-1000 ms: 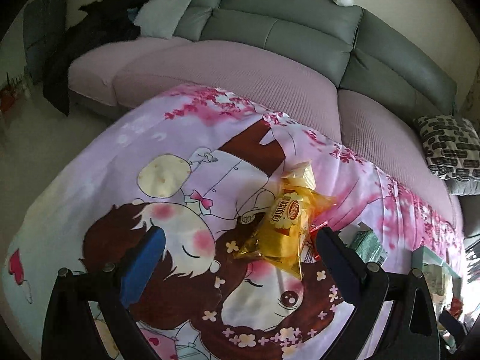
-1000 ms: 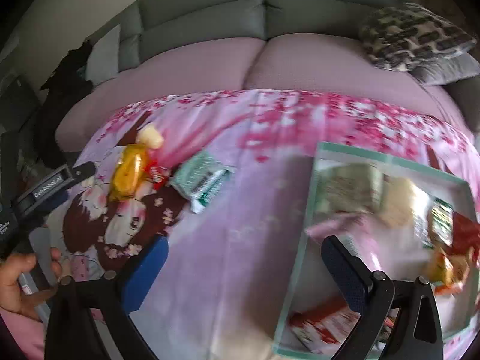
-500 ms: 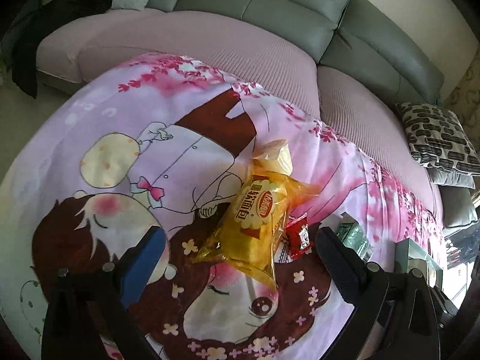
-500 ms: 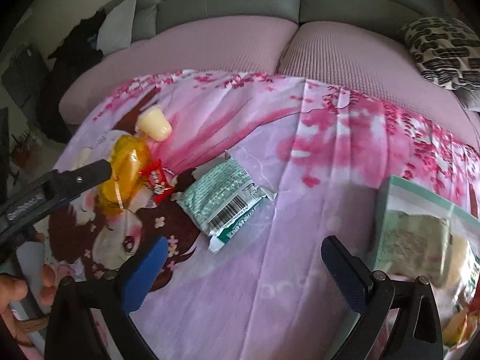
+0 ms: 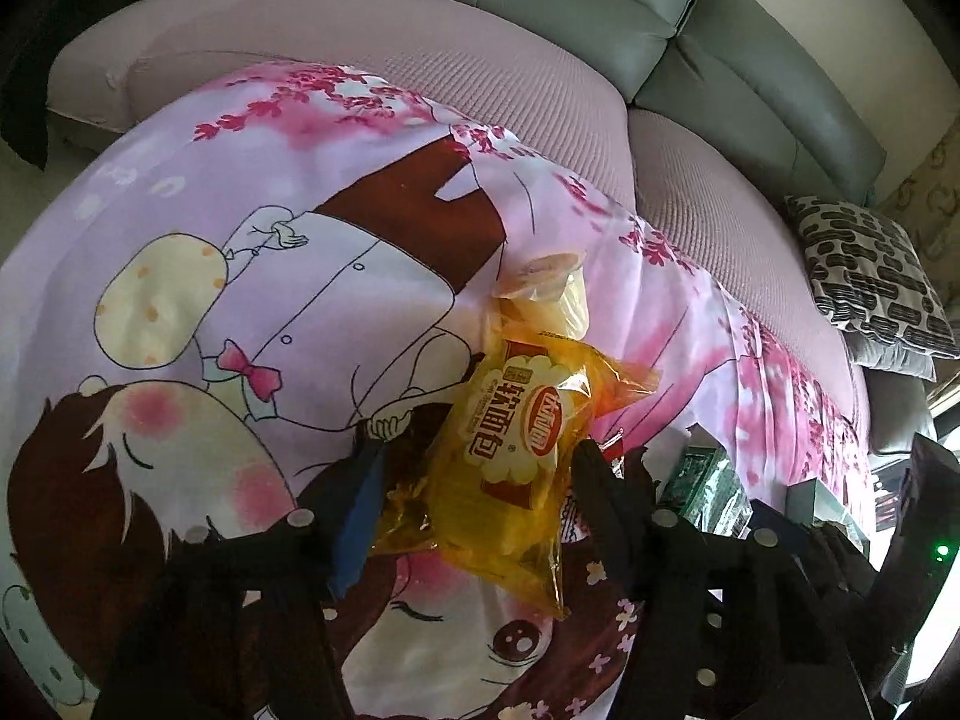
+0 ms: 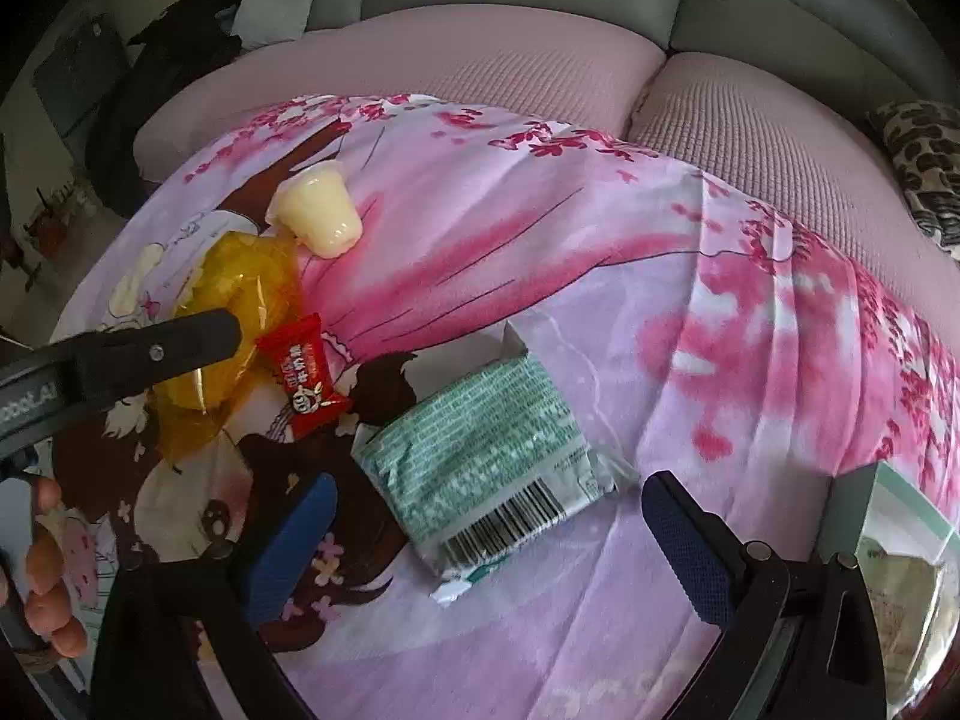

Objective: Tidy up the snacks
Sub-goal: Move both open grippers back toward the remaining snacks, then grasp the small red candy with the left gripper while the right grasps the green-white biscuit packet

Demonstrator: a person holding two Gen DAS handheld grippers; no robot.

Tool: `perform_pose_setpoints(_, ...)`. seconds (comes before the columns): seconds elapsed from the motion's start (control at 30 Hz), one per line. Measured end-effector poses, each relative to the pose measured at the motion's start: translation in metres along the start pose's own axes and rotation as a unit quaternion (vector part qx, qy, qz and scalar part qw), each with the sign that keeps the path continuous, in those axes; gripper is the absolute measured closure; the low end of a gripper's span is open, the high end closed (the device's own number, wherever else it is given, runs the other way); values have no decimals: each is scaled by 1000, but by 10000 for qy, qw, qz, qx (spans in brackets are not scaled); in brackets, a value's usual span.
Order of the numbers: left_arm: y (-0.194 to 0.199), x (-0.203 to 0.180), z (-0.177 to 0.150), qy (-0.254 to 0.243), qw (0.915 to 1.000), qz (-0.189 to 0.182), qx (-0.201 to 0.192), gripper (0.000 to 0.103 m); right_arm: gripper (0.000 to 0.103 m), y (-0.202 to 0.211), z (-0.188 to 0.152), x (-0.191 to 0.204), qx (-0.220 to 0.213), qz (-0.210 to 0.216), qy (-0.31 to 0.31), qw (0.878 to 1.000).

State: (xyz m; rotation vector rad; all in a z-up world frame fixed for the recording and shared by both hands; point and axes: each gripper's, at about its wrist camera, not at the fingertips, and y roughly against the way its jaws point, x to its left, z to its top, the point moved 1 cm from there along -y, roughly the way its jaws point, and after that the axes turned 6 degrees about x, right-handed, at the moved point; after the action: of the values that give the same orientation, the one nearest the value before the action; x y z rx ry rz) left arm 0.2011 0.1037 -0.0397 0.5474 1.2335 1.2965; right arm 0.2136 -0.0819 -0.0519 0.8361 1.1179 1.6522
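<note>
A yellow bread bag lies on the pink cartoon cloth. My left gripper has closed in on it, one finger at each side of the bag; the bag and one left finger also show in the right wrist view. A pale jelly cup lies tipped just beyond the bag. A small red candy lies beside it. A green-white snack packet lies between the fingers of my open, empty right gripper.
A clear green-rimmed box holding snacks stands at the right edge. A pink and grey sofa runs behind the cloth, with a patterned cushion at its right end. A hand shows at lower left.
My left gripper has come down over the yellow bag and closed on it. My right gripper has moved left from the box to over the green-white packet, still open.
</note>
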Motion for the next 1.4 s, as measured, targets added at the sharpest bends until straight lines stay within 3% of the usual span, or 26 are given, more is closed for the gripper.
perform_pose_setpoints(0.3, -1, 8, 2, 179, 9998, -8, 25, 40, 0, -5, 4, -5, 0, -97, -82, 9999)
perform_pose_setpoints(0.4, 6, 11, 3, 238, 9996, 148, -46, 40, 0, -4, 5, -7, -19, -142, -75, 9999)
perform_pose_setpoints(0.57, 12, 12, 4, 213, 9994, 281, -51, 40, 15, -2, 8, -3, -108, -160, 32, 9998)
perform_pose_setpoints(0.83, 32, 2, 5, 35, 9992, 345, -202, 40, 27, 1, 7, -2, -119, -78, 60, 9999)
perform_pose_setpoints(1.17, 40, -35, 1, -508, 9986, -30, -105, 40, 28, 10, -8, -15, -45, -86, -257, 9996)
perform_pose_setpoints(1.3, 39, -50, -3, -633, 9972, -388, 33, 52, 28, 17, -18, -25, 16, -56, -514, 9987)
perform_pose_setpoints(1.4, 27, -58, -7, -681, 9959, -529, 267, 53, 28, 20, -24, -28, 47, -28, -615, 9981)
